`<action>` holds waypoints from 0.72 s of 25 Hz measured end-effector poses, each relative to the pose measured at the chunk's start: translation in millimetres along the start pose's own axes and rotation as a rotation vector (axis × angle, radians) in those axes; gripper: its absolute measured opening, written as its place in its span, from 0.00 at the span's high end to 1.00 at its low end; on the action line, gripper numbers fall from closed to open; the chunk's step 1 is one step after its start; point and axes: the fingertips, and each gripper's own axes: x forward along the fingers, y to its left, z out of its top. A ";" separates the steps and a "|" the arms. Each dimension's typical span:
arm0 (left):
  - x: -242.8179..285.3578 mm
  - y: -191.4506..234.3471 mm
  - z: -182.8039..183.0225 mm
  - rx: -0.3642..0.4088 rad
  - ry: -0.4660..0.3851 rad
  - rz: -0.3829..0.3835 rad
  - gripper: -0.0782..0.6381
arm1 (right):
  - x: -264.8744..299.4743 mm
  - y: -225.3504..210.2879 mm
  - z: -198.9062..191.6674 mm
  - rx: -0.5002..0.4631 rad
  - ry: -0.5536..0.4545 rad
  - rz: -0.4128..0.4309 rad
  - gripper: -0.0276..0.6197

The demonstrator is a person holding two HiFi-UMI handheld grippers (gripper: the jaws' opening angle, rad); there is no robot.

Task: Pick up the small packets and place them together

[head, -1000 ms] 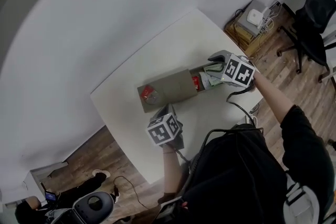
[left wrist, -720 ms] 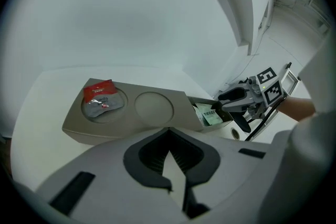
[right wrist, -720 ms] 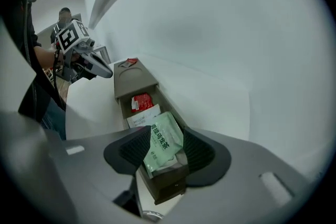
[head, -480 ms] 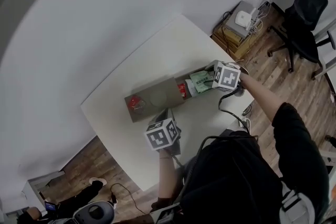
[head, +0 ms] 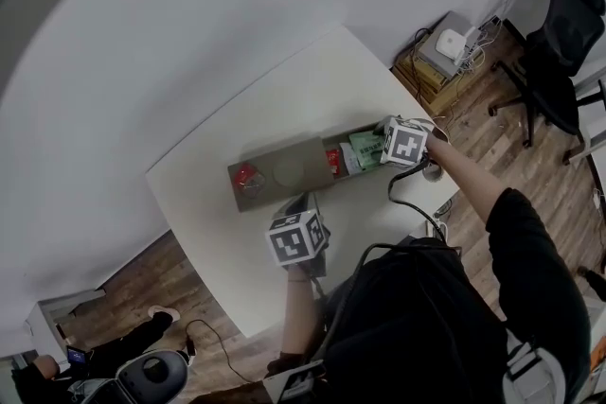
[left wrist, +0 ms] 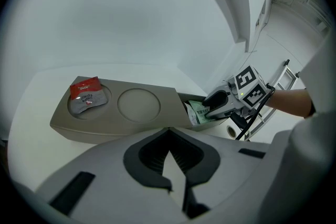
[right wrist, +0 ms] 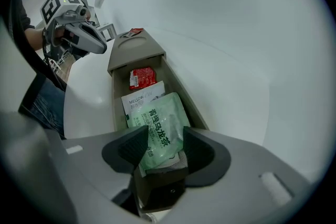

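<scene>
Head view: grey tray point(head: 305, 152) lies on the white table point(head: 312, 80). Left tool point(head: 301, 200) hovers just beside the tray's near long side. Right tool point(head: 382, 142) is over the tray's open trough end. One red packet point(head: 248, 177) sits in the round recess at the tray's opposite end.
Left gripper view: left tool's tips are together with nothing between them, facing the tray's side wall.
Right gripper view: right tool's jaws are apart and have just been opening, pads not pressing. Green packet point(right wrist: 160, 126) lies between them in the trough, on top of a white packet point(right wrist: 137, 100). A second red packet point(right wrist: 142, 77) lies beyond that.
</scene>
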 end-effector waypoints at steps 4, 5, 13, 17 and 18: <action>-0.1 2.4 -0.5 -0.004 0.002 0.000 0.89 | 3.8 0.7 1.0 -0.007 0.019 0.010 0.66; -0.3 2.7 -0.8 -0.007 0.003 0.000 0.89 | 4.2 0.7 0.7 -0.004 0.021 0.012 0.66; 3.2 3.3 -0.7 -0.007 0.003 -0.008 0.89 | 3.5 0.4 -0.1 -0.010 0.035 0.016 0.76; 4.1 4.1 -0.2 -0.007 0.003 -0.008 0.89 | 3.3 0.9 -0.8 -0.022 0.052 0.024 0.79; 3.9 4.4 -0.5 -0.008 0.003 -0.008 0.90 | 3.1 1.3 -1.2 -0.024 0.056 0.025 0.79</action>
